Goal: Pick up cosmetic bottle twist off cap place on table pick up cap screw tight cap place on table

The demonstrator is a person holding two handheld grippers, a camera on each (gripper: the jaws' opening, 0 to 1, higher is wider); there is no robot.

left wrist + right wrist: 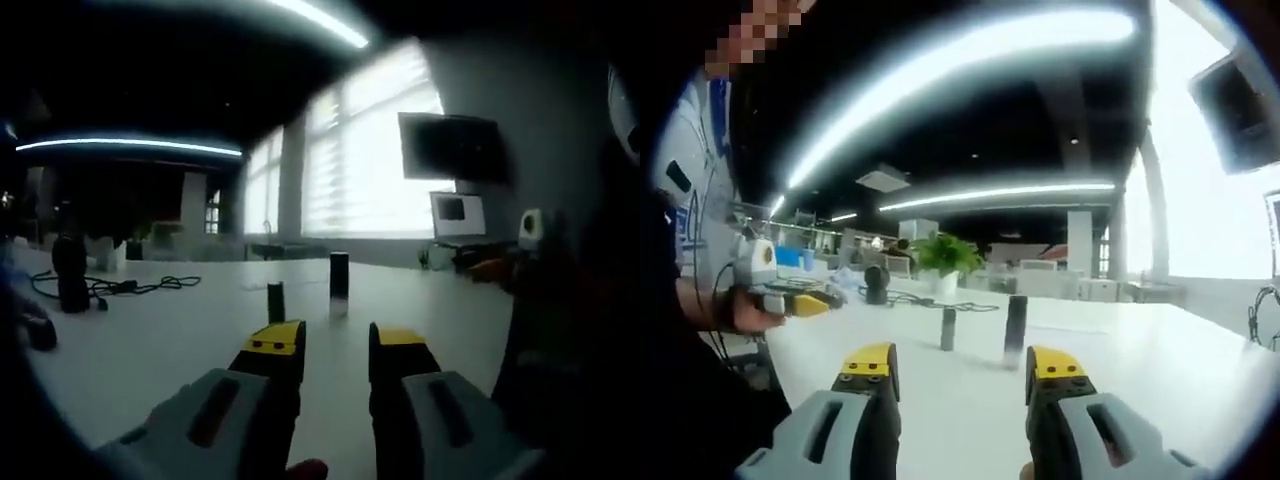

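Note:
A tall dark cosmetic bottle (339,275) (1016,324) stands upright on the white table (180,350). Left of it and apart stands a shorter dark cylinder (276,301) (948,328); I cannot tell whether it is the cap. My left gripper (337,345) is open, short of both, with nothing between its yellow-tipped jaws. The right gripper (962,365) is also open and empty, low over the table (1120,360) in front of the two items. In the right gripper view the left gripper (790,300) appears at the far left, held in a hand.
Black cables (120,286) and a dark upright object (70,272) lie far left on the table. A person (680,250) stands at the table's left edge. A potted plant (945,256) sits at the back. A monitor (448,146) hangs beside bright windows.

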